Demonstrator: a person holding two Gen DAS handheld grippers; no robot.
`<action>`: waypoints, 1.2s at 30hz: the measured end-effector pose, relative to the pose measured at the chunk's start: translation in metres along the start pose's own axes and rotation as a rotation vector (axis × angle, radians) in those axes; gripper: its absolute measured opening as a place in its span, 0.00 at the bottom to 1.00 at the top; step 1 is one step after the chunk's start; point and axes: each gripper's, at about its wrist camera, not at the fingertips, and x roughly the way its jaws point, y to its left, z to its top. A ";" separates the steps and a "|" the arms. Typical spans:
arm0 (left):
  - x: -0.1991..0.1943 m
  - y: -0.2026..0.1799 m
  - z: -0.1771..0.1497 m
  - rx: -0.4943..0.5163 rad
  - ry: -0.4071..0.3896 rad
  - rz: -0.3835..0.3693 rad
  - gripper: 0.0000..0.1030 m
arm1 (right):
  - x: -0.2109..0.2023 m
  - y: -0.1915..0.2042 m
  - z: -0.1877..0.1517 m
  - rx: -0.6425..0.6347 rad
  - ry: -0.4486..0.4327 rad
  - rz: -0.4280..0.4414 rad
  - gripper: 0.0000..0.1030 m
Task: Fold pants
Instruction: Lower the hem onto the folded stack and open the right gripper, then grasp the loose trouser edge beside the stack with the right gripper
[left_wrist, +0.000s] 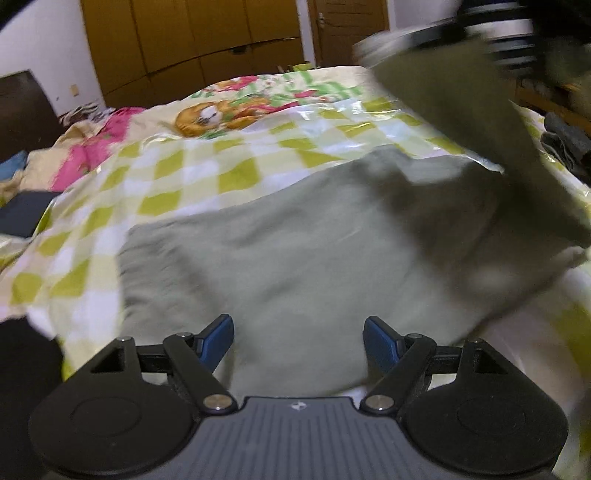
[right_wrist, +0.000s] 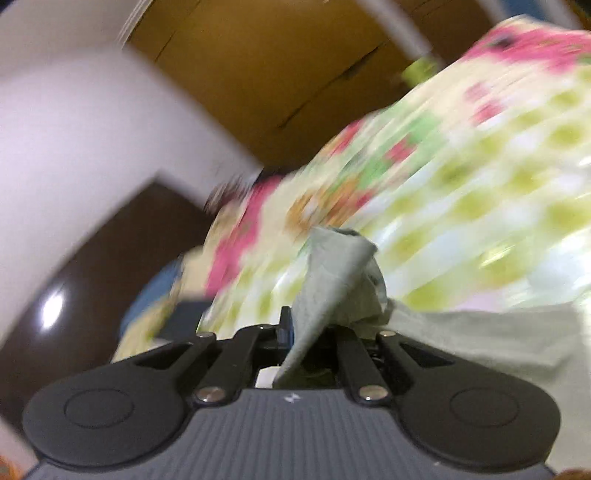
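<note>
Pale green pants (left_wrist: 295, 258) lie spread on the bed (left_wrist: 184, 177), over its yellow-green checked cover, near edge of bed relative to the cartoon-print patch further back. Left tongs (left_wrist: 298, 341) stand wide apart, blue pads (left_wrist: 218, 341) hovering just above the near edge of the pants, nothing between them. Right tongs (right_wrist: 314, 328) are pressed together on a bunched corner of the pants fabric; in the right wrist view the cloth sticks up in a cone between the fingers. Left wrist view shows that same end of the pants lifted off the bed at the far right side of the spread part, darker strip hanging up toward a blurred gripper body. Heavy motion blur in right view, so exact part of garment held (leg end or waistband) can't be told. Step in hand, as judged: carrying the lifted end over the flat part to make a fold. Next move likely needs the right tongs to bring the held end down aligned with the opposite edge, left tongs pinning or gripping the near edge so the cloth doesn't drag.
</note>
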 end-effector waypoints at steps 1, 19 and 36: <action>-0.004 0.006 -0.004 -0.004 -0.001 0.006 0.88 | 0.025 0.017 -0.013 -0.043 0.040 0.000 0.05; -0.028 0.045 -0.056 -0.105 -0.001 -0.050 0.88 | 0.131 0.118 -0.154 -0.606 0.299 -0.108 0.06; -0.059 0.057 -0.064 -0.112 0.020 -0.013 0.88 | 0.098 0.136 -0.160 -0.656 0.372 0.138 0.27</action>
